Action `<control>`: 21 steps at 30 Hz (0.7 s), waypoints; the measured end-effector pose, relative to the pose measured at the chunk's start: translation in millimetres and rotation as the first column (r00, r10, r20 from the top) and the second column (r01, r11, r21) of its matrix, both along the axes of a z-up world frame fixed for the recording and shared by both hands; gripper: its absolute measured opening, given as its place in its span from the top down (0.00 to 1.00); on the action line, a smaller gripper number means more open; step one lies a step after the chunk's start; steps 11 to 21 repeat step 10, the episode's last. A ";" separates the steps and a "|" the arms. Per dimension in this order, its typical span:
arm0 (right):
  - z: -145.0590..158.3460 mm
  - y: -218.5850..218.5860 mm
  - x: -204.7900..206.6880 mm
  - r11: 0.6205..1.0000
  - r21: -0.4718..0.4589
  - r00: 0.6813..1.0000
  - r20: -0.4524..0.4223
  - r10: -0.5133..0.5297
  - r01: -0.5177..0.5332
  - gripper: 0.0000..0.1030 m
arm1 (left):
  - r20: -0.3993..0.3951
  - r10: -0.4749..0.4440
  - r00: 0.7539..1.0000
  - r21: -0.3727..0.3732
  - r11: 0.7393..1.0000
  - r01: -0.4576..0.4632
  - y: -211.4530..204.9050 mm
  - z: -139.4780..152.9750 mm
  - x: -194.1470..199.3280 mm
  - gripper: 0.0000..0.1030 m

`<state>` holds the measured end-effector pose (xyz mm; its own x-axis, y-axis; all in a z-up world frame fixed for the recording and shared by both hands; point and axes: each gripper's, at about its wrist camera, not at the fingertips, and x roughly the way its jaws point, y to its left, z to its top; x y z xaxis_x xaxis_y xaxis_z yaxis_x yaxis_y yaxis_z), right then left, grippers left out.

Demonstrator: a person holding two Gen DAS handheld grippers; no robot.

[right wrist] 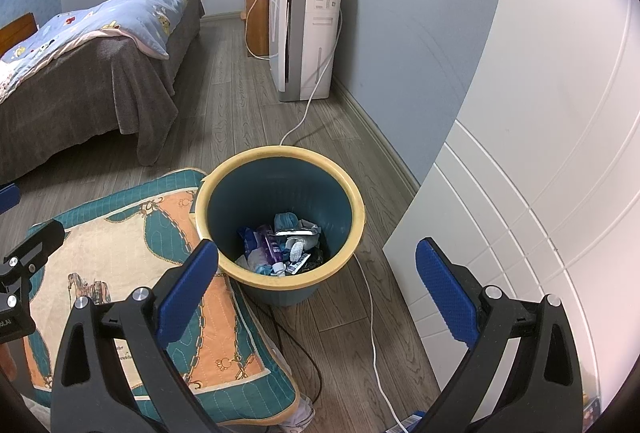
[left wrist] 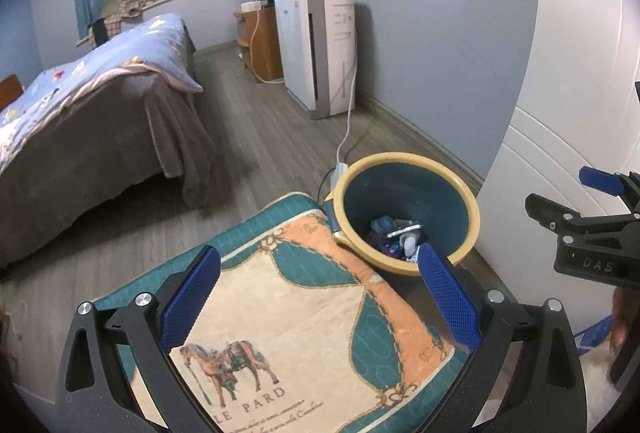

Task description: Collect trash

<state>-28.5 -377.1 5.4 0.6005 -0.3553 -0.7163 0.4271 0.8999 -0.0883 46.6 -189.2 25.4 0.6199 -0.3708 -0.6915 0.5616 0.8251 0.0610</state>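
Note:
A teal waste bin with a yellow rim (right wrist: 280, 153) stands on the wood floor, holding several wrappers and crumpled bits of trash (right wrist: 284, 245). The same bin (left wrist: 400, 159) shows in the left wrist view, its trash (left wrist: 396, 237) at the bottom. My right gripper (right wrist: 314, 281) hovers open just in front of the bin, nothing between its blue pads (right wrist: 188, 289). My left gripper (left wrist: 320, 297) is open above a teal and orange cushion (left wrist: 304, 313), empty. The right gripper's body (left wrist: 588, 229) shows at the right edge of the left wrist view.
The cushion (right wrist: 132, 265) lies left of the bin, touching it. A white cable (right wrist: 372, 333) and a dark cord (right wrist: 296, 349) run across the floor. A bed (right wrist: 88, 45) stands at left, a white air purifier (right wrist: 304, 33) against the blue wall, a white cabinet door (right wrist: 520, 213) at right.

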 end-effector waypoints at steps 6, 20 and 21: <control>-0.1 2.7 0.5 1.000 0.002 1.000 -0.008 -0.006 0.006 0.06 | 0.013 0.007 1.000 0.008 1.000 -0.007 5.9 1.1 0.6 0.05; -9.7 7.7 13.6 1.000 0.014 0.998 -0.065 -0.013 0.014 0.06 | 0.021 0.027 0.999 0.007 1.000 -0.027 18.8 4.4 1.6 0.05; -9.7 7.7 13.6 1.000 0.014 0.998 -0.065 -0.013 0.014 0.06 | 0.021 0.027 0.999 0.007 1.000 -0.027 18.8 4.4 1.6 0.05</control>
